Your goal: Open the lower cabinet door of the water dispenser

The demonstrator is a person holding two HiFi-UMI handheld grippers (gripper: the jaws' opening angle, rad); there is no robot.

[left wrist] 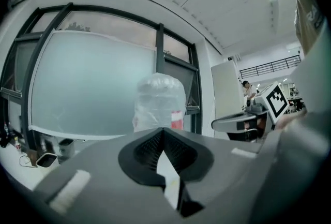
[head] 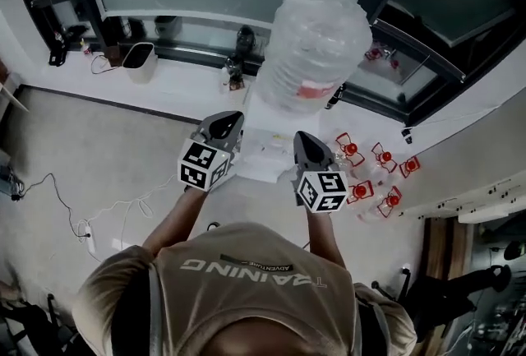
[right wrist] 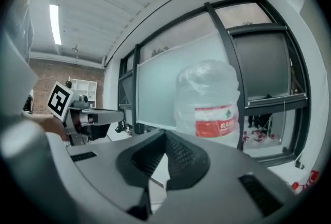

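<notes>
- White water dispenser (head: pixel 265 147), box-shaped, topped by a clear plastic water bottle with a red label (head: pixel 316 46). Its lower cabinet door shows in no view; judged to be on the front face, well below both tools.
- Left gripper (head: pixel 227 121): grey jaws pressed together, empty, held level at bottle height.
- Right gripper (head: pixel 305 141): likewise closed and empty. Neither is clearly nearer.

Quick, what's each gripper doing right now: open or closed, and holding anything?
Left gripper: closed, holding nothing.
Right gripper: closed, holding nothing.
</notes>
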